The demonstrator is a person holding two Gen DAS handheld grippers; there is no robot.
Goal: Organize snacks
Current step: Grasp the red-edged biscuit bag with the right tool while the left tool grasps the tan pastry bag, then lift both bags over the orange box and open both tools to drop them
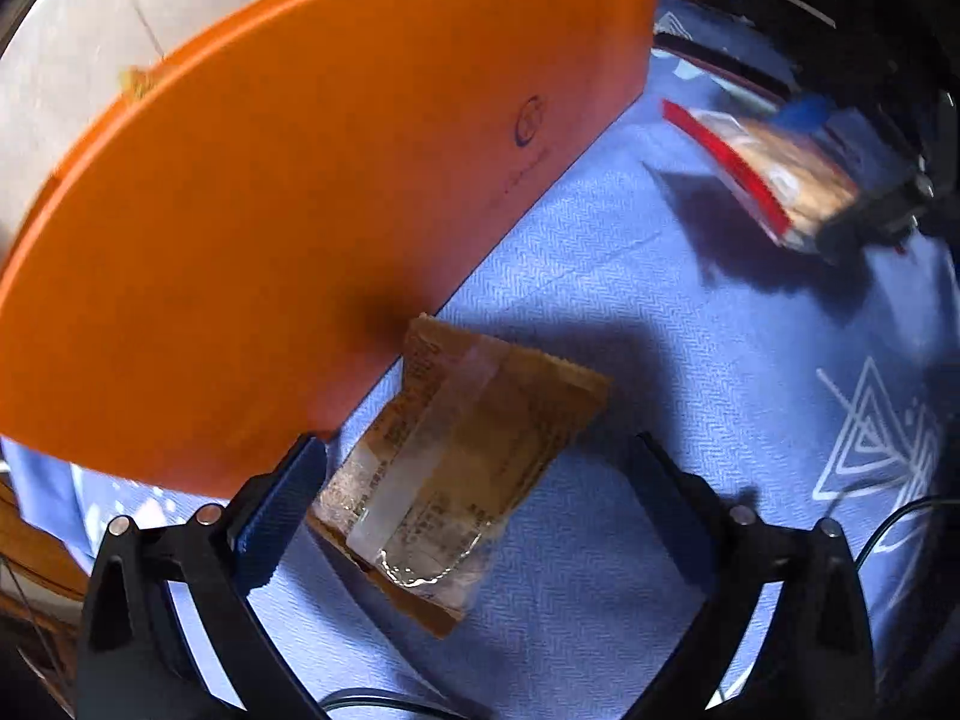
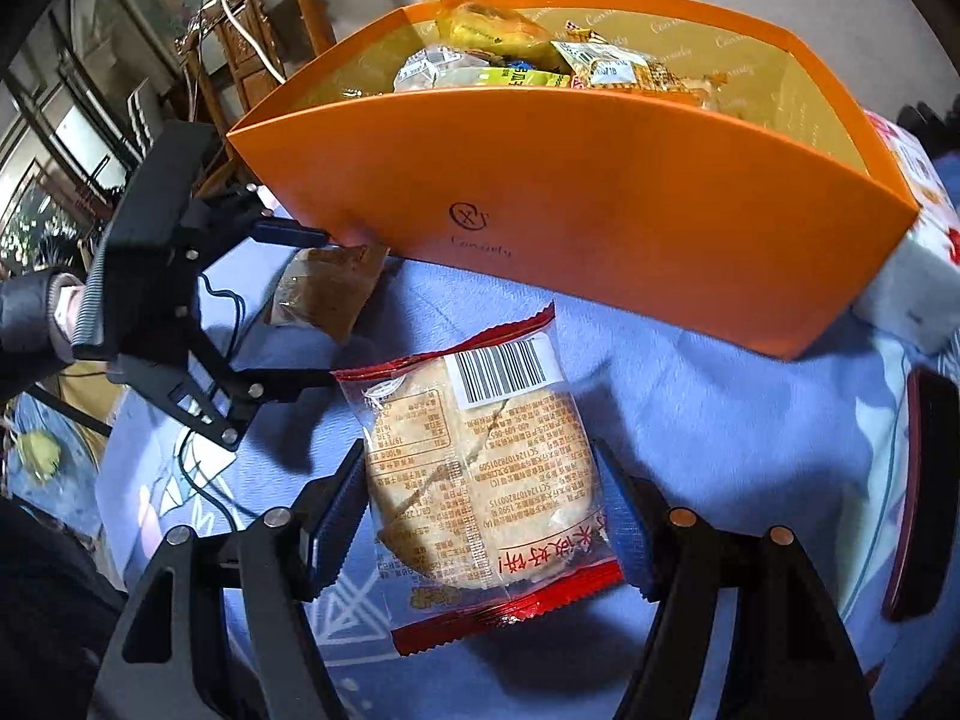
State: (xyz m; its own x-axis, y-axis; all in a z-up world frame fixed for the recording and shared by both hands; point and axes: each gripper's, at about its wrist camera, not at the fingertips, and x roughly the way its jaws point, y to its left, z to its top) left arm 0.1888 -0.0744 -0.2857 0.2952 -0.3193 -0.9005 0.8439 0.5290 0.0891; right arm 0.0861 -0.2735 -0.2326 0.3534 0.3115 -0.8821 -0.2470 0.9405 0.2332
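Observation:
An orange box stands on the blue cloth and holds several snack packets; its wall fills the left wrist view. A brown snack packet lies on the cloth against the box, between the open fingers of my left gripper, untouched. It also shows in the right wrist view. My right gripper is shut on a red-edged clear cracker packet and holds it above the cloth. That packet shows in the left wrist view.
The blue patterned cloth covers the table. A white patterned box stands right of the orange box. A dark red strip lies at the right. Wooden furniture and a cable stand behind the table.

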